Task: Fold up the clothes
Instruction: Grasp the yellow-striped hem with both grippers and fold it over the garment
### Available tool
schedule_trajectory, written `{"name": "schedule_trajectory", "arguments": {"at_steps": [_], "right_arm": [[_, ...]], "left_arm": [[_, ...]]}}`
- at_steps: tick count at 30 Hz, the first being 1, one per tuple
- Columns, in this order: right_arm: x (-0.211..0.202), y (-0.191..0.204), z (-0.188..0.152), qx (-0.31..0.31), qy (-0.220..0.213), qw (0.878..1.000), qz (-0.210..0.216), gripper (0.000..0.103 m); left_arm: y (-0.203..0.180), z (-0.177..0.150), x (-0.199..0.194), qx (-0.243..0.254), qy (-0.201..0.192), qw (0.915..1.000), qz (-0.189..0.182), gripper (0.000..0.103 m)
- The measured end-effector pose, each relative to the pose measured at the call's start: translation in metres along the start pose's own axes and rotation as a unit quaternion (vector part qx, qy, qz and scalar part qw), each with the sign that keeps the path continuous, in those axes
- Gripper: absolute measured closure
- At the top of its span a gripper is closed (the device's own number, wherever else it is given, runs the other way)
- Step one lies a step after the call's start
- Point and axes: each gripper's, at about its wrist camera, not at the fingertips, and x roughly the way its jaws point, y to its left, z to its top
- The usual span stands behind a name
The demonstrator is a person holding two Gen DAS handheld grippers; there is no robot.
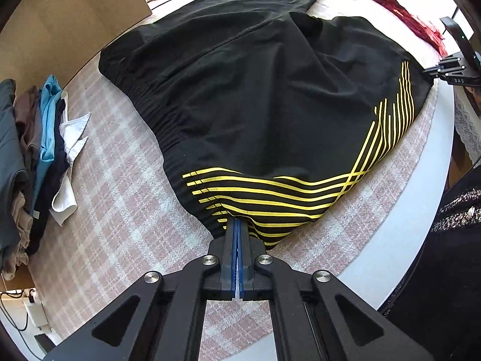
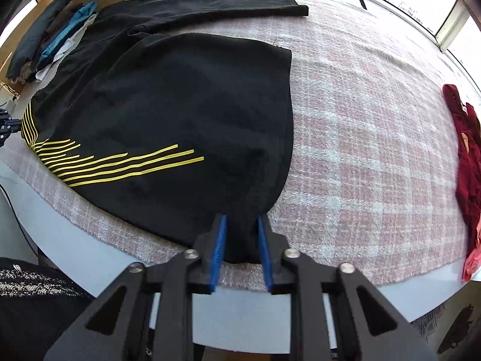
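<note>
Black shorts with yellow stripes (image 1: 255, 105) lie spread on the pink plaid cloth of the table, folded partly over themselves. My left gripper (image 1: 239, 225) is shut on the striped corner of the shorts near the waistband. In the right wrist view the shorts (image 2: 180, 105) fill the left half. My right gripper (image 2: 240, 228) has its blue pads apart, with a bunched black corner of the shorts between them near the table's front edge. The right gripper also shows in the left wrist view (image 1: 451, 69) at the far right.
A pile of folded clothes (image 1: 33, 156) lies at the left of the table, also seen in the right wrist view (image 2: 51, 39). A dark red garment (image 2: 469, 162) lies at the right edge, also in the left wrist view (image 1: 412, 18). The table's white rim (image 1: 415, 210) is close.
</note>
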Motion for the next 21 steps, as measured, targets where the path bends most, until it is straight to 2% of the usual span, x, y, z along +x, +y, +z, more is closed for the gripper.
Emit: {"name": "schedule_trajectory", "arguments": {"at_steps": [3, 6, 7, 9, 11, 12, 14, 16, 19, 21], "right_arm": [[-0.008, -0.004, 0.009, 0.009, -0.010, 1.000, 0.003, 0.099], [-0.033, -0.019, 0.027, 0.042, -0.035, 0.998, 0.037, 0.099], [-0.042, -0.024, 0.033, 0.050, -0.044, 0.997, 0.046, 0.099], [-0.054, -0.027, 0.041, 0.047, -0.057, 0.997, 0.034, 0.099], [-0.054, -0.029, 0.040, 0.034, -0.046, 0.998, 0.021, 0.099], [-0.053, -0.030, 0.040, 0.028, -0.040, 0.999, 0.015, 0.099], [-0.046, -0.034, 0.034, 0.024, -0.023, 0.999, 0.016, 0.099], [-0.036, -0.035, 0.022, 0.024, -0.008, 0.999, 0.021, 0.099], [-0.017, -0.025, 0.011, 0.025, -0.001, 0.999, 0.028, 0.099], [-0.013, -0.025, 0.010, 0.027, 0.005, 0.999, 0.031, 0.099]], "left_arm": [[0.018, 0.003, -0.020, -0.040, -0.026, 0.9989, -0.007, 0.103], [0.028, 0.005, -0.041, -0.062, -0.058, 0.9964, -0.003, 0.103], [0.024, 0.008, -0.042, -0.060, -0.056, 0.9966, -0.006, 0.103], [0.019, 0.007, -0.036, -0.058, -0.042, 0.9974, -0.008, 0.103], [0.019, -0.002, -0.020, -0.060, -0.015, 0.9981, -0.007, 0.099], [0.016, -0.004, -0.013, -0.055, -0.007, 0.9984, -0.008, 0.092], [0.006, -0.011, -0.003, -0.034, 0.002, 0.9994, -0.012, 0.085], [-0.008, -0.014, 0.002, -0.006, 0.005, 1.0000, -0.001, 0.075], [-0.025, -0.013, 0.005, 0.030, 0.000, 0.9991, 0.029, 0.068], [-0.029, -0.009, 0.008, 0.040, -0.003, 0.9989, 0.025, 0.067]]}}
